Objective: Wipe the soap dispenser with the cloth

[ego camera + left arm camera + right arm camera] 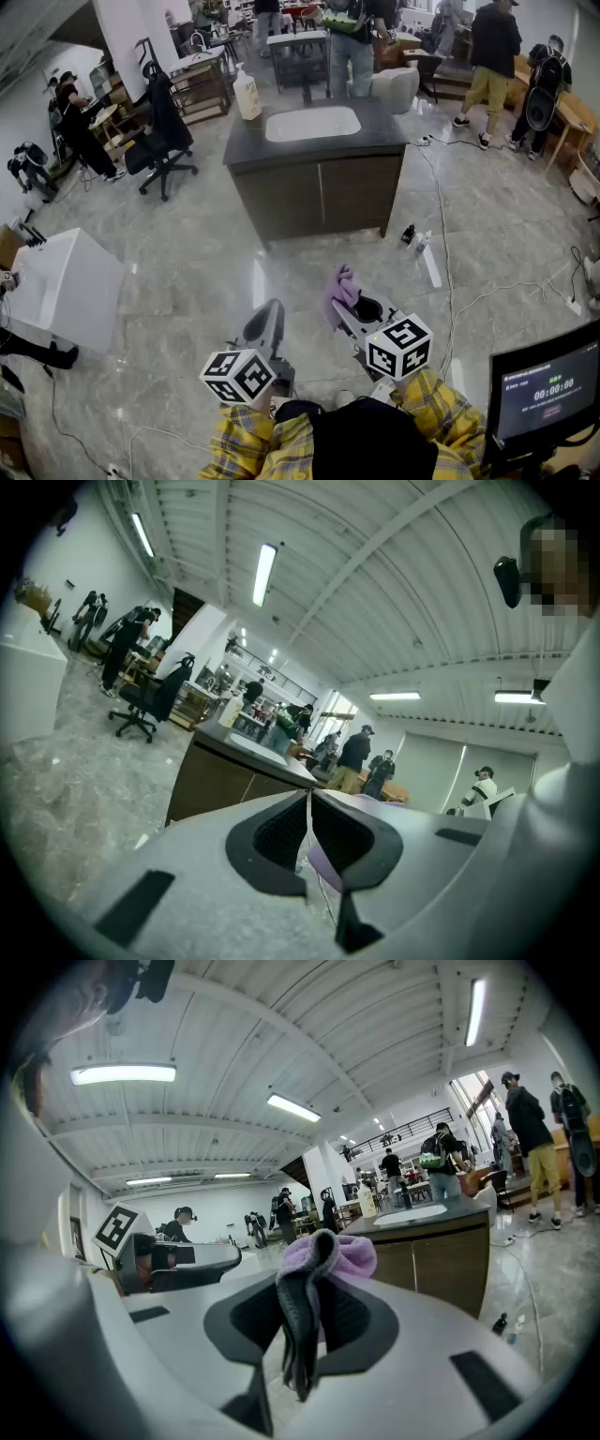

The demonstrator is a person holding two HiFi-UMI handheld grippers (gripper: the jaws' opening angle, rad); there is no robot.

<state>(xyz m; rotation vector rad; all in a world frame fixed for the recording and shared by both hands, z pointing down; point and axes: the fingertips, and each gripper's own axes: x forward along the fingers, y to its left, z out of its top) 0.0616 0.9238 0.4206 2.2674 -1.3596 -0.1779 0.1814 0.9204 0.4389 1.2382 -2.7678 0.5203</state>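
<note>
A cream soap dispenser (247,94) with a pump top stands at the back left corner of a dark vanity counter (384,129), left of the white sink (312,123). My right gripper (345,302) is shut on a purple cloth (341,285), which bunches up above the pads in the right gripper view as the cloth (330,1255). My left gripper (265,323) is shut with nothing in it; its pads meet in the left gripper view (308,829). Both grippers are held well short of the counter, over the floor. The dispenser (367,1202) shows small and far in the right gripper view.
A black office chair (161,131) stands left of the vanity. A white box (66,286) sits at the left, a monitor (547,384) at the lower right. Cables and small bottles (415,238) lie on the marble floor right of the cabinet. Several people stand behind the counter.
</note>
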